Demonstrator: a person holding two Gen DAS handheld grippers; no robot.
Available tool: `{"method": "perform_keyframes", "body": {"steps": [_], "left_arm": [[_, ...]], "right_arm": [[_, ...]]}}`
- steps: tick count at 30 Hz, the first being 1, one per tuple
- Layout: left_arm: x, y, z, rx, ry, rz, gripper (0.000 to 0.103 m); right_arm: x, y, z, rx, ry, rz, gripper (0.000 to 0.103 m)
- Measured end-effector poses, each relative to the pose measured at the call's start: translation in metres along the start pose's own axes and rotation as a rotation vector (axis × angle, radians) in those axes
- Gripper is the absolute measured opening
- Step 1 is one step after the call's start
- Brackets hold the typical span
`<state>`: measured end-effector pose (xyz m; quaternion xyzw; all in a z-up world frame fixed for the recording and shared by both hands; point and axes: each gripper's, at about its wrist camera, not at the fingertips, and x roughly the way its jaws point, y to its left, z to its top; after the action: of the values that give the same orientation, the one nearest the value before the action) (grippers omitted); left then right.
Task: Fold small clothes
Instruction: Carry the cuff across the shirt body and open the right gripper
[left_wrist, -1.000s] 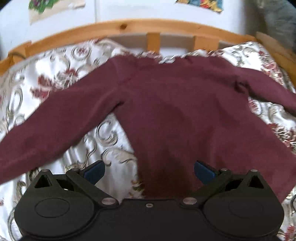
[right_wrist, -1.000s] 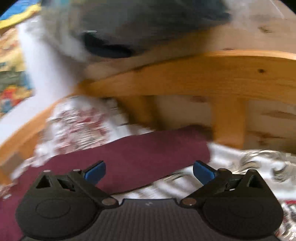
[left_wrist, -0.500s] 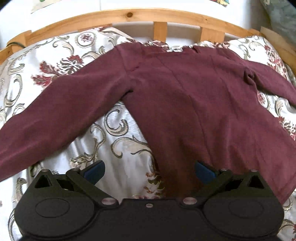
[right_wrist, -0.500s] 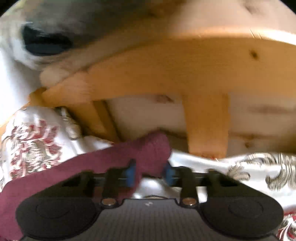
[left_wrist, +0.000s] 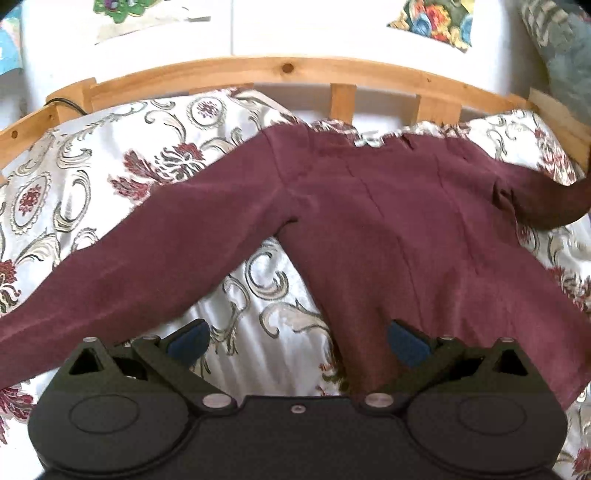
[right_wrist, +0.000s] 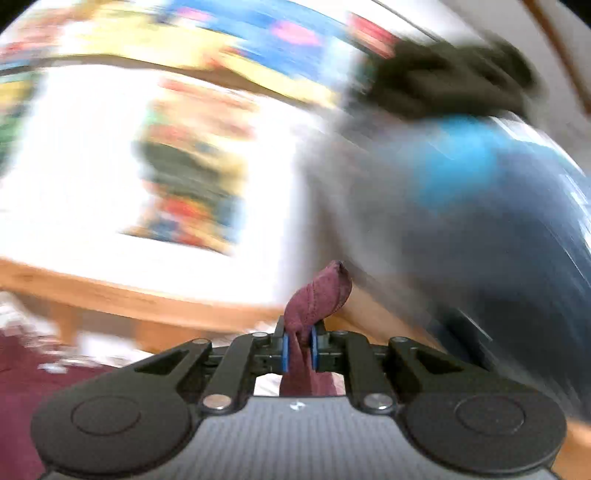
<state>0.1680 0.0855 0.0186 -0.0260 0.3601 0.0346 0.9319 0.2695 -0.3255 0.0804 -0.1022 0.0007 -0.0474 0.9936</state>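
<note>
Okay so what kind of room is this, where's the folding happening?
Probably a child's bedroom: the maroon top lies on a floral bedspread inside a wooden bed rail, with colourful pictures on the white wall behind.

Both grippers look alike. The left gripper (left_wrist: 297, 343) has a matte black body, two round raised discs, triangular cut-outs, silver screws and blue pads (left_wrist: 189, 340). The right gripper (right_wrist: 297, 349) adds a ribbed grey centre panel.
</note>
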Motion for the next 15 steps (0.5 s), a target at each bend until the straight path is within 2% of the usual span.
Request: {"method": "perform_keyframes", "body": {"steps": [4, 6, 10, 12, 15], "left_arm": [[-0.002, 0.009, 0.005, -0.032, -0.023, 0.005, 0.102], [-0.002, 0.015, 0.007, -0.056, -0.030, 0.006, 0.102], [-0.003, 0.028, 0.007, -0.104, -0.039, 0.015, 0.102], [-0.003, 0.035, 0.006, -0.120, -0.040, 0.023, 0.102], [-0.001, 0.043, 0.006, -0.137, -0.040, 0.019, 0.102]], "right_arm": [[-0.041, 0.068, 0.019, -0.167, -0.118, 0.246, 0.013], [-0.057, 0.097, 0.017, -0.222, -0.139, 0.352, 0.013], [-0.086, 0.154, -0.004, -0.321, -0.111, 0.570, 0.013], [-0.105, 0.182, -0.018, -0.387, -0.099, 0.638, 0.013], [-0.122, 0.211, -0.044, -0.456, -0.036, 0.728, 0.013]]}}
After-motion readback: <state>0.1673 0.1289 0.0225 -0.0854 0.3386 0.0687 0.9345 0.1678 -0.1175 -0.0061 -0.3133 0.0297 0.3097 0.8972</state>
